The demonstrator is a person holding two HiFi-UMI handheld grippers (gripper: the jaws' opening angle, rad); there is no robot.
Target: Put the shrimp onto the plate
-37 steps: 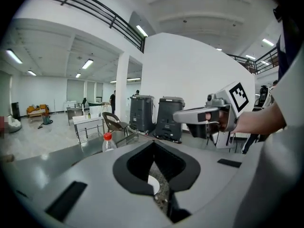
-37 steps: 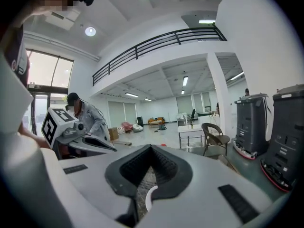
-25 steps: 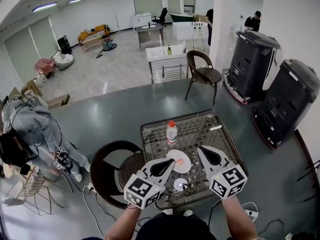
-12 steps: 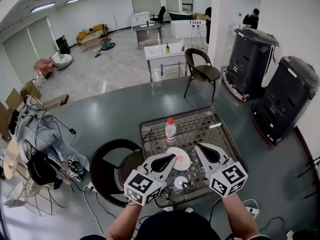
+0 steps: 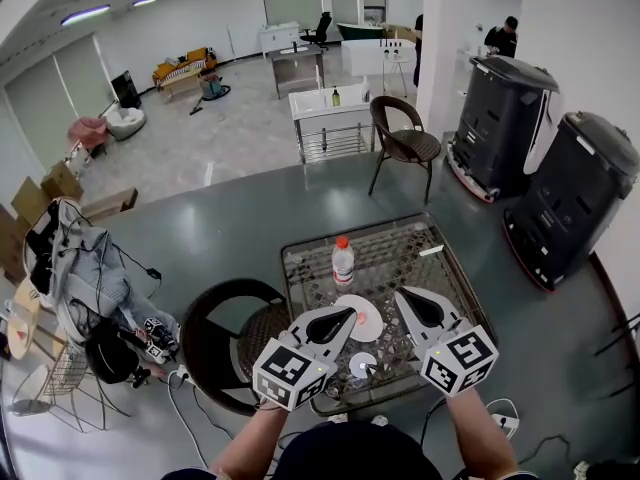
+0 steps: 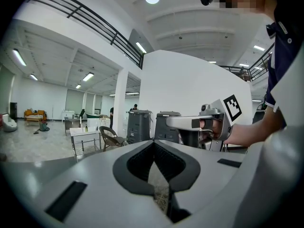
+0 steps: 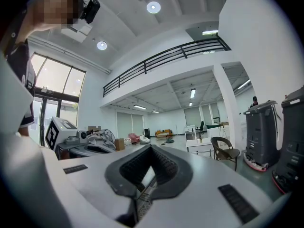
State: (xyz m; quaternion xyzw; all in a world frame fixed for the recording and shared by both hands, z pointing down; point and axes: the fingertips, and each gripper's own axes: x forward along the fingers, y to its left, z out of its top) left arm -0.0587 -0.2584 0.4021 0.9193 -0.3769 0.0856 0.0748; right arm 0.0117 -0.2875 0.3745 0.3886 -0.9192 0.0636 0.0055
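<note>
A white plate [image 5: 366, 318] lies on the glass-topped wicker table [image 5: 400, 258]. I cannot make out the shrimp; the tip of my left gripper [image 5: 350, 314] covers the plate's left part. My right gripper [image 5: 401, 294] hovers just right of the plate. In the left gripper view the left gripper [image 6: 153, 144] has its jaws closed tip to tip with nothing between them. The right gripper [image 7: 151, 149] in its own view is likewise shut and empty. Both gripper views look out level across the hall, not down at the table.
A clear bottle with a red cap [image 5: 342, 260] stands behind the plate. A small white disc [image 5: 362, 365] lies near the table's front edge. A round wicker chair [image 5: 225, 340] stands left of the table, and two black machines [image 5: 505, 123] at the right.
My left gripper has crept right, over the plate's left part. The pink spot seen on the plate a second ago is now covered. The person at the far left has bent down.
</note>
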